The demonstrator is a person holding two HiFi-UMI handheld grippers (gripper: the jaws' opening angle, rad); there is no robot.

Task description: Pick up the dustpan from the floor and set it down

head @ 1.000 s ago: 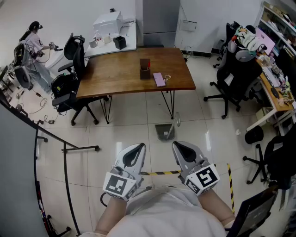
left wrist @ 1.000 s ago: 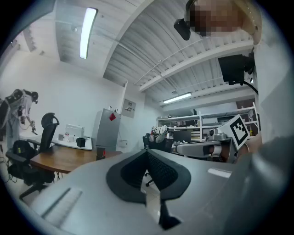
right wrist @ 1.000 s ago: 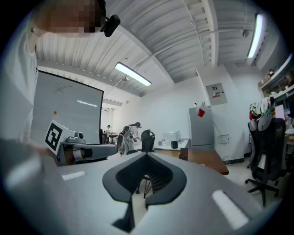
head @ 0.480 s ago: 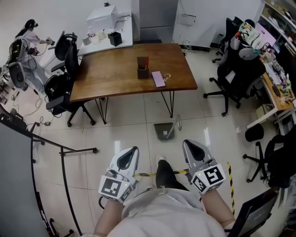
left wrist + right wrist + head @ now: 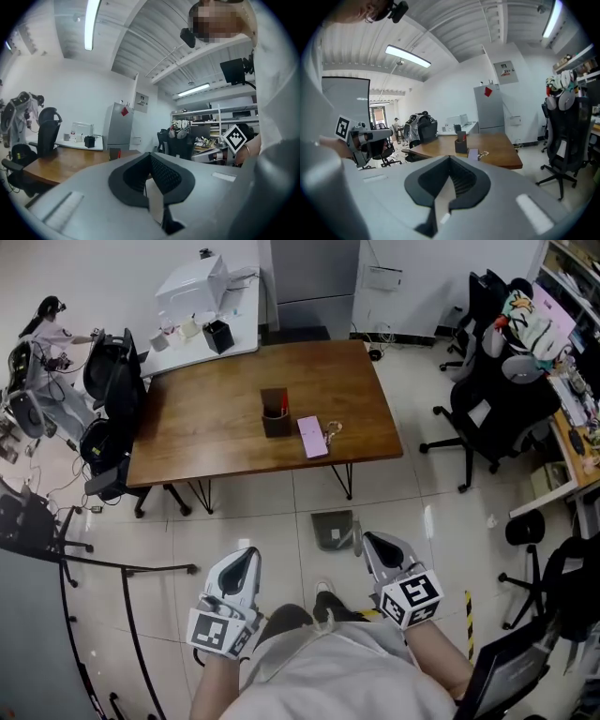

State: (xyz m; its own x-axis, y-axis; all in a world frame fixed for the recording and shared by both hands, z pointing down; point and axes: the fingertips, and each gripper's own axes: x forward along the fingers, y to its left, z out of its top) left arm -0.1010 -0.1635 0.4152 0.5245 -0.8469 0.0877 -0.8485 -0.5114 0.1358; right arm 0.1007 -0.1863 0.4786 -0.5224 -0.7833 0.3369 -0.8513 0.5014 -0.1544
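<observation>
The grey dustpan (image 5: 333, 529) lies on the tiled floor just in front of the wooden table (image 5: 216, 442), its handle sticking up at its right side. In the head view my right gripper (image 5: 367, 538) hovers close by the dustpan's right edge, apart from it, jaws shut and empty. My left gripper (image 5: 247, 554) hangs further left over bare tiles, also shut with nothing in it. Both gripper views look level across the room: the left gripper (image 5: 151, 154) and the right gripper (image 5: 450, 158) show pads meeting at the tip. The dustpan is hidden in both.
On the table stand a black pen holder (image 5: 275, 414) and a pink notebook (image 5: 312, 437). Office chairs (image 5: 492, 418) crowd the right side; another chair (image 5: 108, 381) is at the left. A black rail rack (image 5: 103, 568) stands at the left, and striped floor tape (image 5: 466, 608) at the right.
The person has stepped toward the table, so the dustpan now lies closer below. Both grippers have moved forward and sunk; the right one has come up beside the dustpan. Jaws stayed shut.
</observation>
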